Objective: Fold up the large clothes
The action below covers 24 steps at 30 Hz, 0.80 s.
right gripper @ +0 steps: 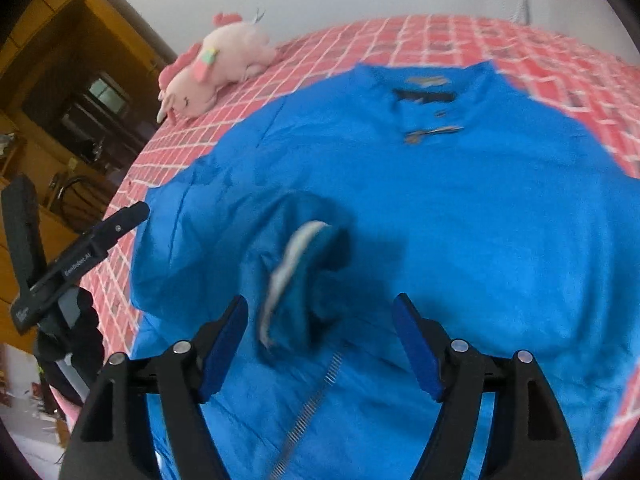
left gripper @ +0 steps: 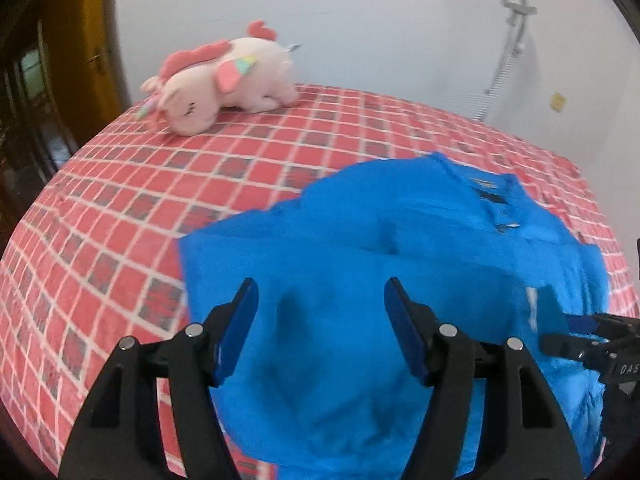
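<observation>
You're working on a bed (left gripper: 120,216) with a red checked cover, pushed against a white wall, wooden door off to the left. Nearest you, both tongs are spread wide with nothing pinched: your left gripper (left gripper: 320,332) hovers over the near-left part of the blue shirt (left gripper: 360,280), and your right gripper (right gripper: 320,340) hangs over its middle, pads clear of the cloth.

The shirt lies flat on the cover, collar (right gripper: 424,84) pointing away from you toward the wall. Right in front of the right gripper there's a sleeve cuff (right gripper: 304,272) flopped in over the body, pale lining showing. My guess is that's the sleeve fold already laid in, which would explain why both jaws are off the fabric.

Farther back, a pink plush unicorn (left gripper: 220,84) sits near the head of the bed, well apart from the shirt.

View differences: the right wrist shows the whole collar, button placket and that cuff; the left wrist mostly gives you the shirt's left edge and catches the right gripper's tips at its right side.
</observation>
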### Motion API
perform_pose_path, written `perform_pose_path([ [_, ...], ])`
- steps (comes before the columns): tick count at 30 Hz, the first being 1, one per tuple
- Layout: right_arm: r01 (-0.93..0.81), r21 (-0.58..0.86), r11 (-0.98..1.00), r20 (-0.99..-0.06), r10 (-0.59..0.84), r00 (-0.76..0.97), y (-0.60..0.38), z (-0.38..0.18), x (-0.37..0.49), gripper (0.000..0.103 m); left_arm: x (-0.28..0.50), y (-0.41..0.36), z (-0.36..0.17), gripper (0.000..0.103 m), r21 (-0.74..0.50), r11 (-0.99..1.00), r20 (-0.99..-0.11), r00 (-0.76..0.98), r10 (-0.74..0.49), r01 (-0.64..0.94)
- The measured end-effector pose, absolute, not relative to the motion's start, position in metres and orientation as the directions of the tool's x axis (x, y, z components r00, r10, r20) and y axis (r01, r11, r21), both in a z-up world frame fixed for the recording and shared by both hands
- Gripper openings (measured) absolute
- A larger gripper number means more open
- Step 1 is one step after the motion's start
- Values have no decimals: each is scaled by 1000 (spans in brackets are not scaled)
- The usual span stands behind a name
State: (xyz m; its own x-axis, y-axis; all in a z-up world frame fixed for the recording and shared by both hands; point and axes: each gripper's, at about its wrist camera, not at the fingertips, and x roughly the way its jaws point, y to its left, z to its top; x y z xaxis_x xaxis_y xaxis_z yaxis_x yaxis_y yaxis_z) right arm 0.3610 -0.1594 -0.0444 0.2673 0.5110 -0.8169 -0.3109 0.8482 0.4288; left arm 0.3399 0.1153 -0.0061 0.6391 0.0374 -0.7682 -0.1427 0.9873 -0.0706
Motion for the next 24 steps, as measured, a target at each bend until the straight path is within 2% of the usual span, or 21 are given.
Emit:
perform_pose_path([
  [2, -318, 416, 852, -832, 498, 244, -141, -51, 365, 72, 343, 122, -7, 65, -81, 984, -770, 636, 41, -161],
  [3, -330, 401, 854, -838, 488, 244, -133, -53, 366, 59, 344, 125, -7, 65, -87, 983, -771, 636, 37, -164],
  [6, -354, 361, 863, -850, 461, 256, -121, -55, 367, 31, 341, 130, -6, 65, -108, 980, -764, 645, 26, -167],
  [8, -362, 376, 853, -835, 481, 266, -124, -52, 366, 21, 338, 130, -4, 65, -119, 979, -756, 654, 19, -166],
  [10, -350, 394, 850, -815, 499, 295, -139, -44, 364, 19, 335, 130, -1, 65, -131, 979, -740, 672, 10, -159],
  [17, -217, 364, 906, -789, 423, 445, -228, -24, 351, 18, 330, 109, 5, 65, -149, 985, -701, 712, -46, -83],
  [21, -104, 322, 941, -790, 327, 519, -280, -21, 342, 18, 337, 90, -2, 65, -123, 992, -705, 707, -60, -38],
  [24, -57, 376, 925, -776, 348, 527, -316, -25, 335, 18, 349, 77, -15, 65, -91, 996, -731, 681, -50, -25],
])
